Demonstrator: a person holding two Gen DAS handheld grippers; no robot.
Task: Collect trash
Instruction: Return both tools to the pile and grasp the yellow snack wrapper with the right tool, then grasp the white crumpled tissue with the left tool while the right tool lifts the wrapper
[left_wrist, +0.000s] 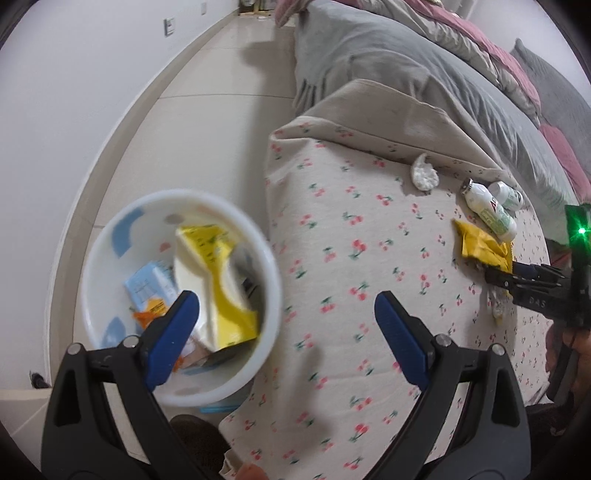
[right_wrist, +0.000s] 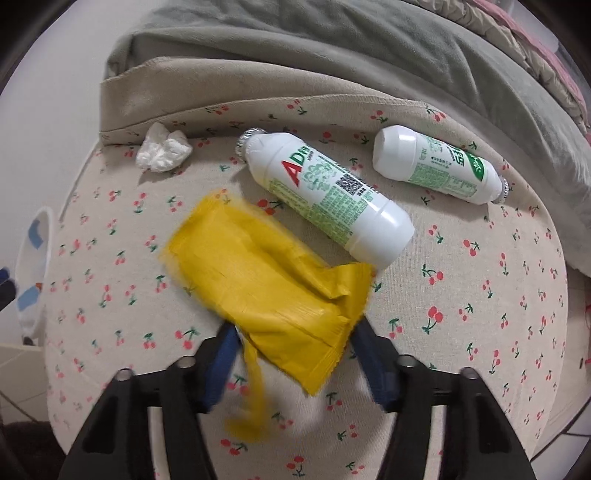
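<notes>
A yellow wrapper (right_wrist: 266, 291) lies on the cherry-print bedsheet (right_wrist: 461, 295); my right gripper (right_wrist: 295, 332) has its blue fingers either side of the wrapper's near end, whether clamped I cannot tell. It also shows in the left wrist view (left_wrist: 480, 243). Two white bottles (right_wrist: 325, 192) (right_wrist: 439, 166) and a crumpled tissue (right_wrist: 162, 149) lie beyond it. My left gripper (left_wrist: 286, 314) is open and empty, between a white trash bin (left_wrist: 110, 295) holding wrappers and the bed.
The bin stands on the tiled floor (left_wrist: 207, 122) beside the bed, near a white wall (left_wrist: 55, 110). A grey blanket (left_wrist: 388, 59) and pink quilt (left_wrist: 480, 40) are heaped at the back of the bed.
</notes>
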